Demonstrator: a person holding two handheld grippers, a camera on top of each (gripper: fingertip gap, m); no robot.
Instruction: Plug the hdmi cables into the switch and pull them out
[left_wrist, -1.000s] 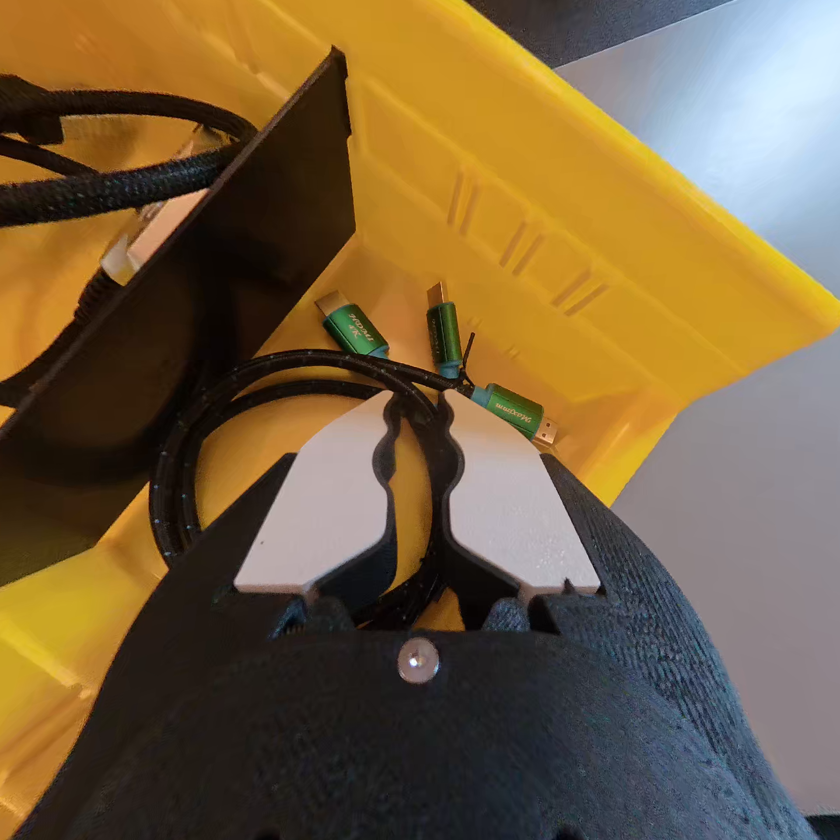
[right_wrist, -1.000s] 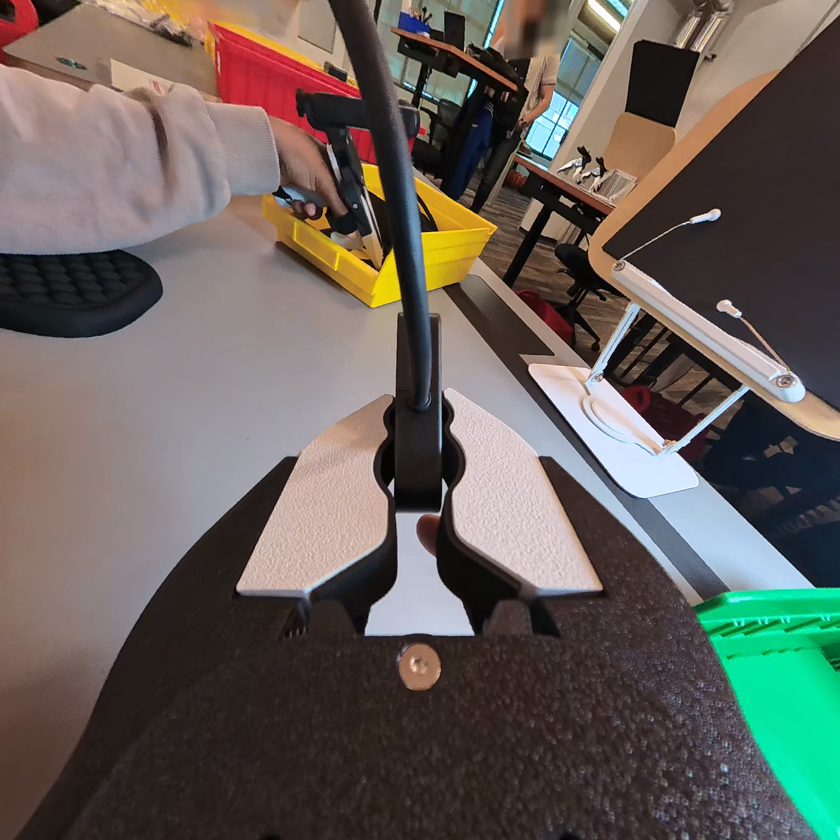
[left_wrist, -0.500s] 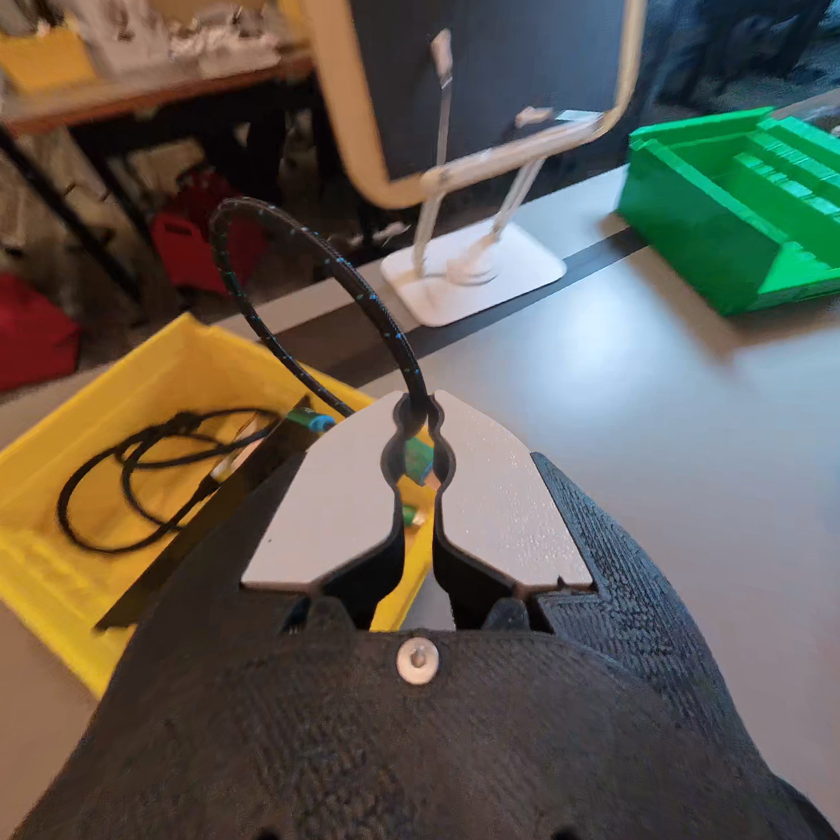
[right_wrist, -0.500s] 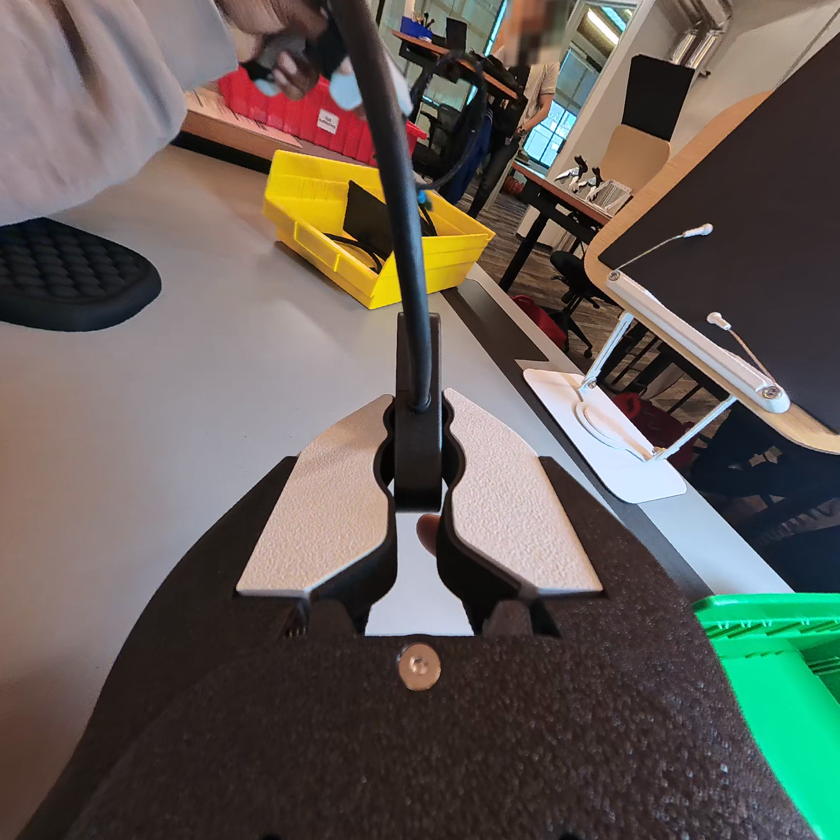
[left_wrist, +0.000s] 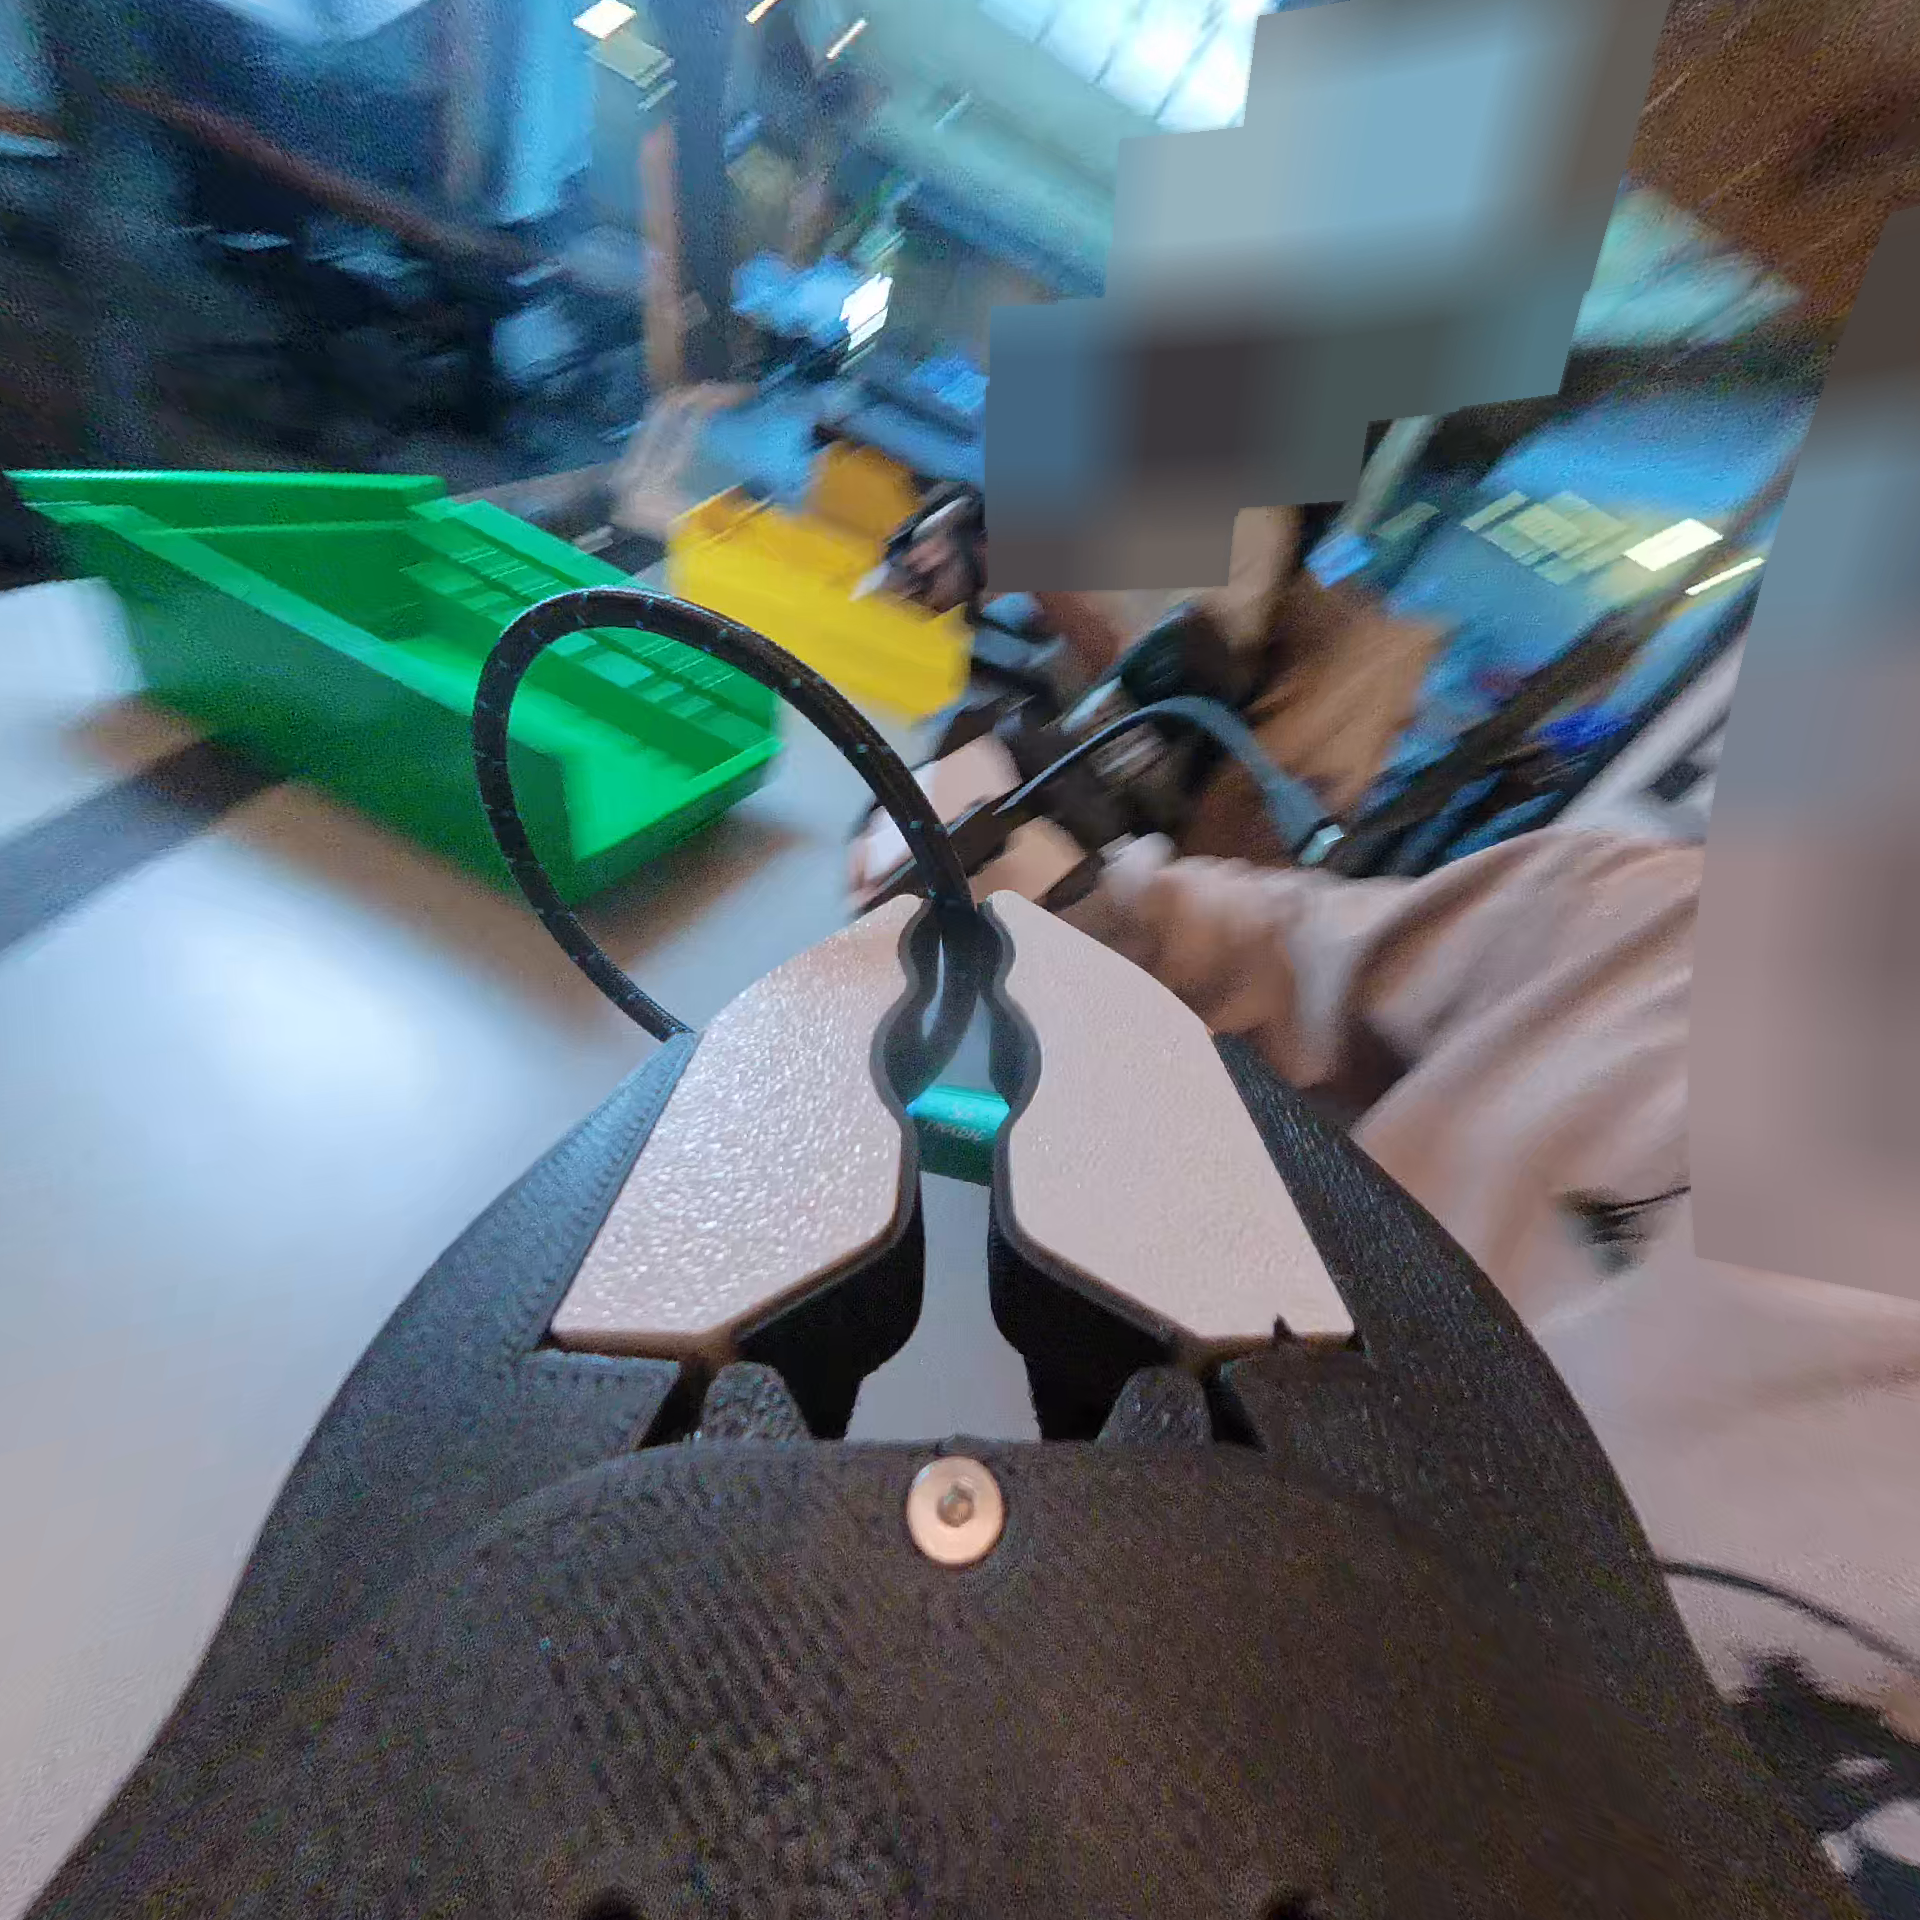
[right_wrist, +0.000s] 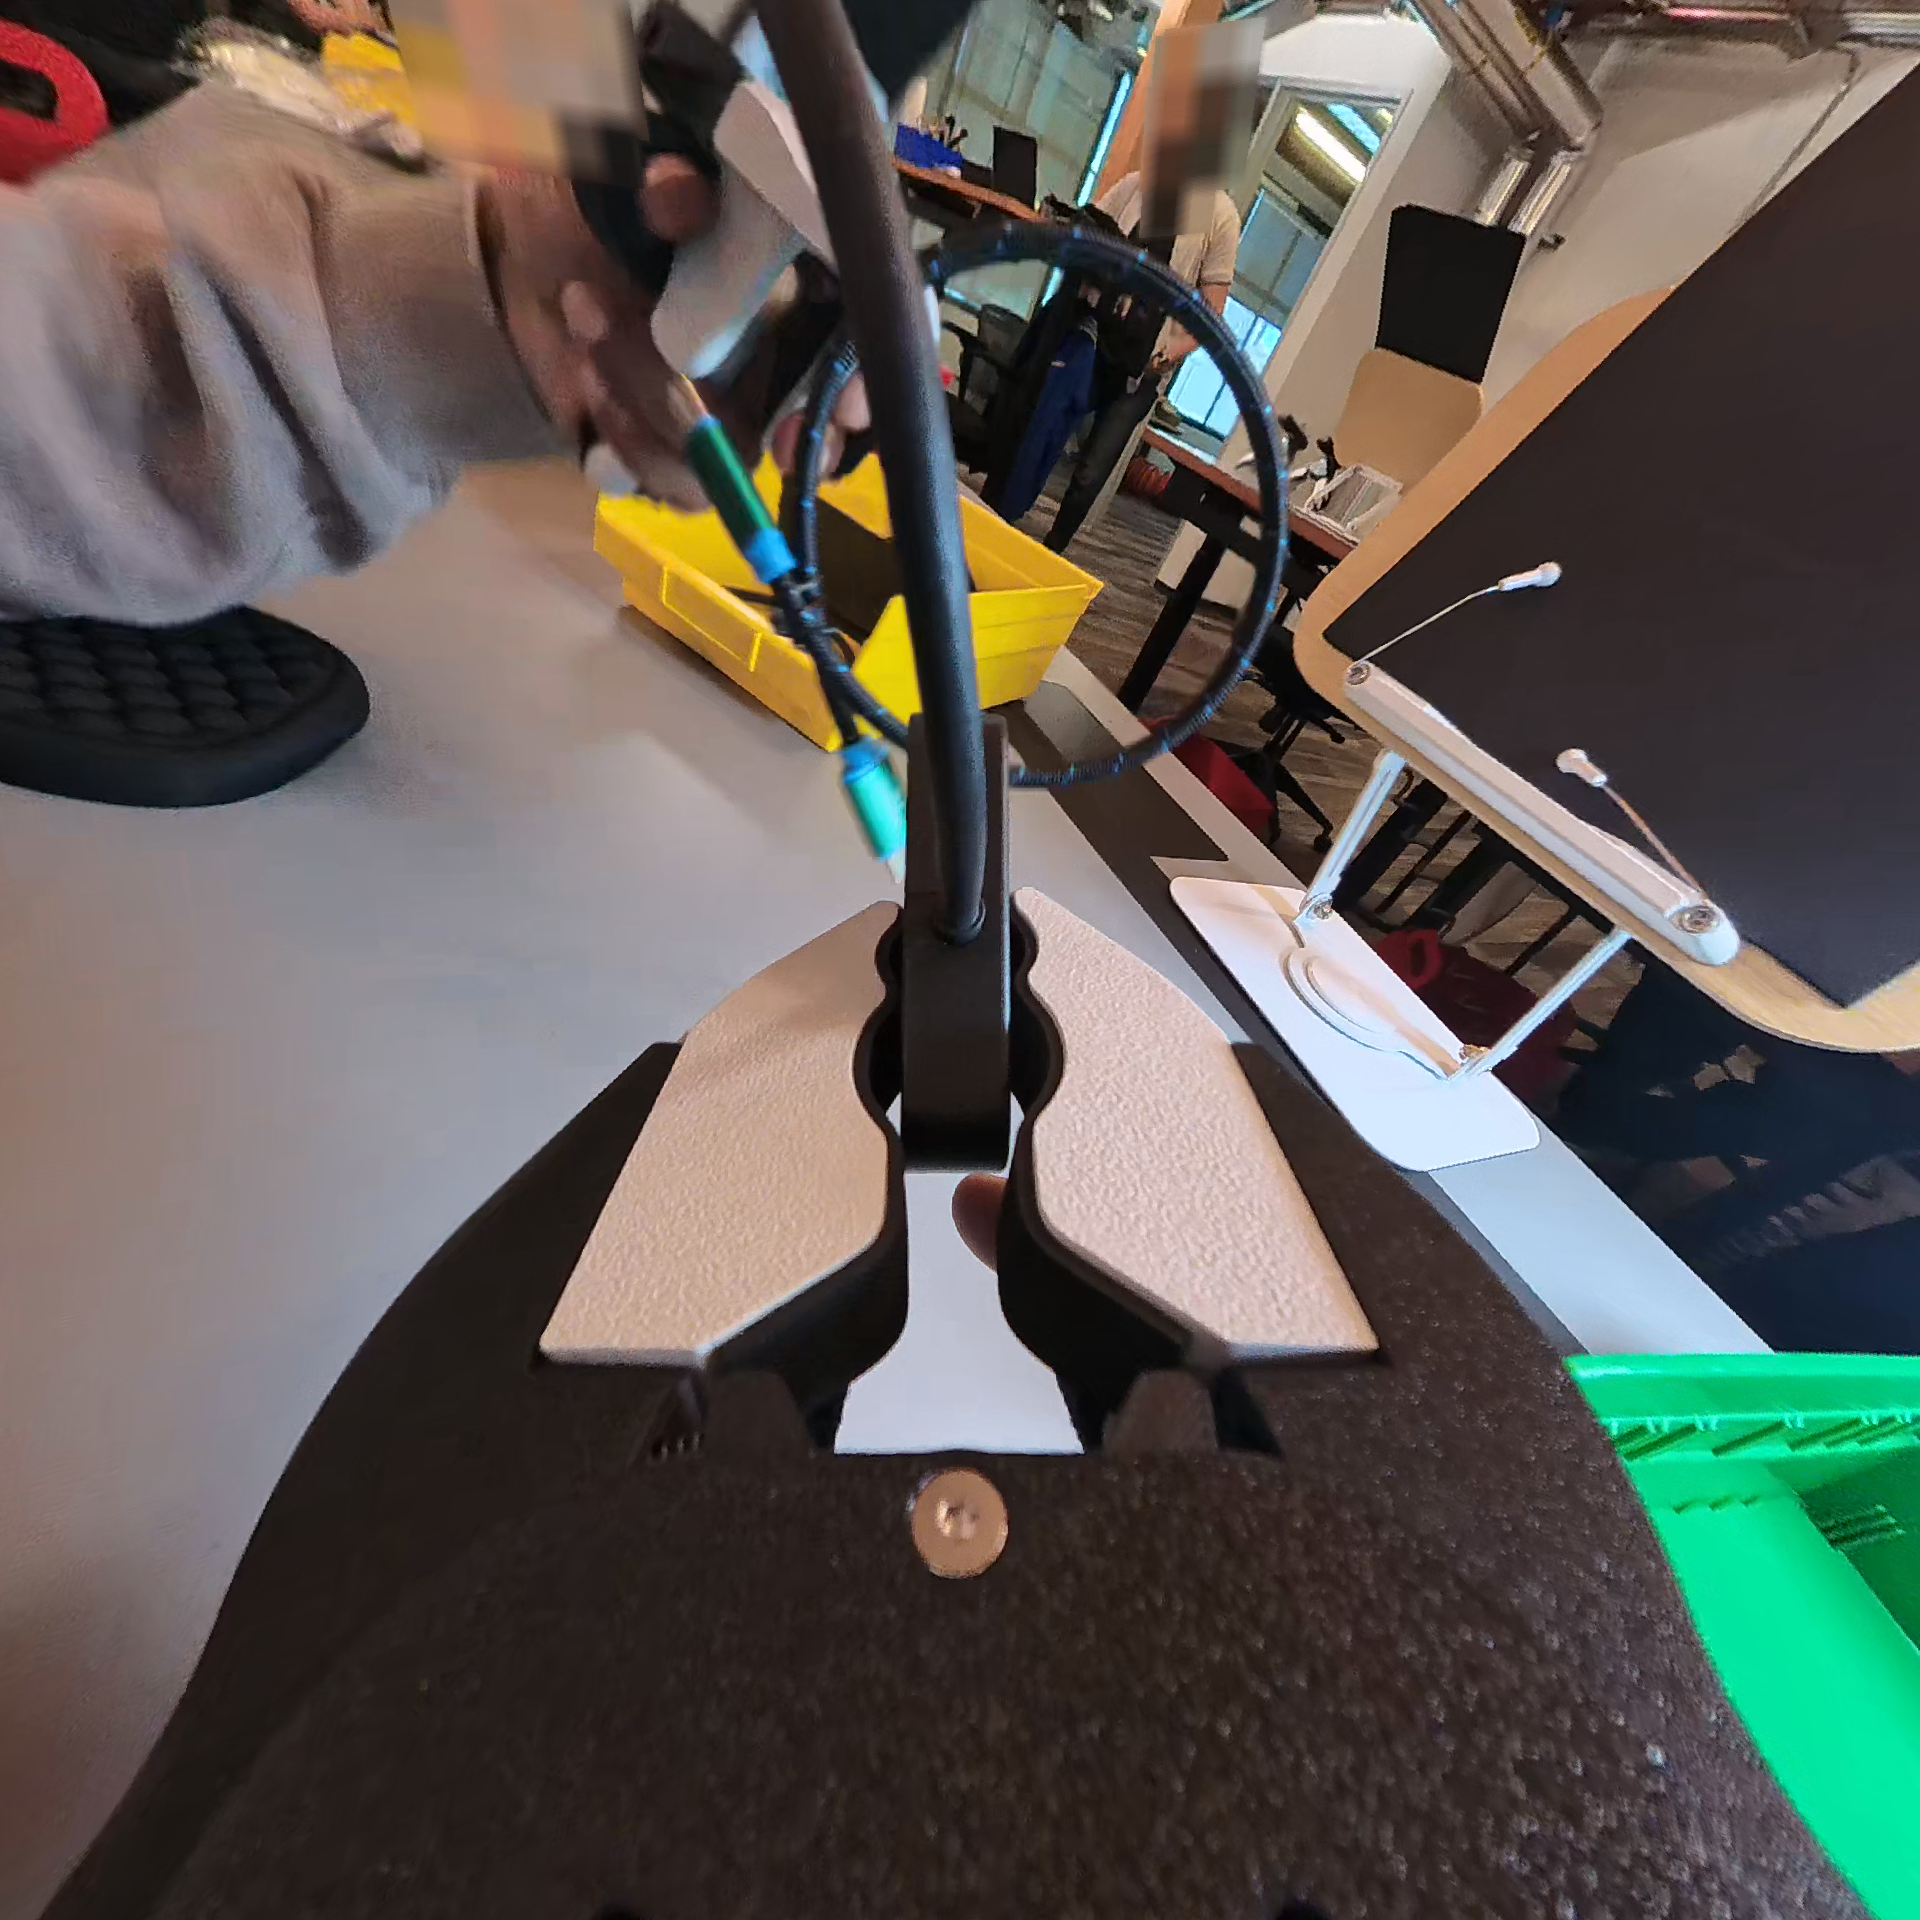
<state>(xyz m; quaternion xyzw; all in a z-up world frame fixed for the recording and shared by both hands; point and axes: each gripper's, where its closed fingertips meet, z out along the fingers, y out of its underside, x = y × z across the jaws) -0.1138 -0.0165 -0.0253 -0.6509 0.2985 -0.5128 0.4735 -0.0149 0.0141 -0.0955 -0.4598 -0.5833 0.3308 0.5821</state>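
My left gripper (left_wrist: 951, 909) is shut on a black braided HDMI cable (left_wrist: 582, 665) that loops up to the left. One of its green plugs (left_wrist: 956, 1127) hangs just below the fingers. The right wrist view shows this gripper (right_wrist: 727, 229) held high at upper left, with the cable loop (right_wrist: 1252, 447) and two green plugs (right_wrist: 732, 483) (right_wrist: 873, 795) dangling over the table. My right gripper (right_wrist: 956, 904) is shut on a black connector block (right_wrist: 956, 1039) whose thick black cable (right_wrist: 883, 364) rises upward. I cannot see a switch box.
A yellow bin (right_wrist: 997, 613) with a black divider stands on the grey table behind. A green bin (right_wrist: 1766, 1558) (left_wrist: 395, 665) is at my right. A black pad (right_wrist: 156, 707) lies far left. A white stand foot (right_wrist: 1351, 1018) sits at the table's right edge. A person's grey sleeve (right_wrist: 208, 343) crosses at upper left.
My left gripper lifted the braided cable out of the yellow bin and swung it across the table toward the right gripper. The right gripper kept its hold and barely moved.
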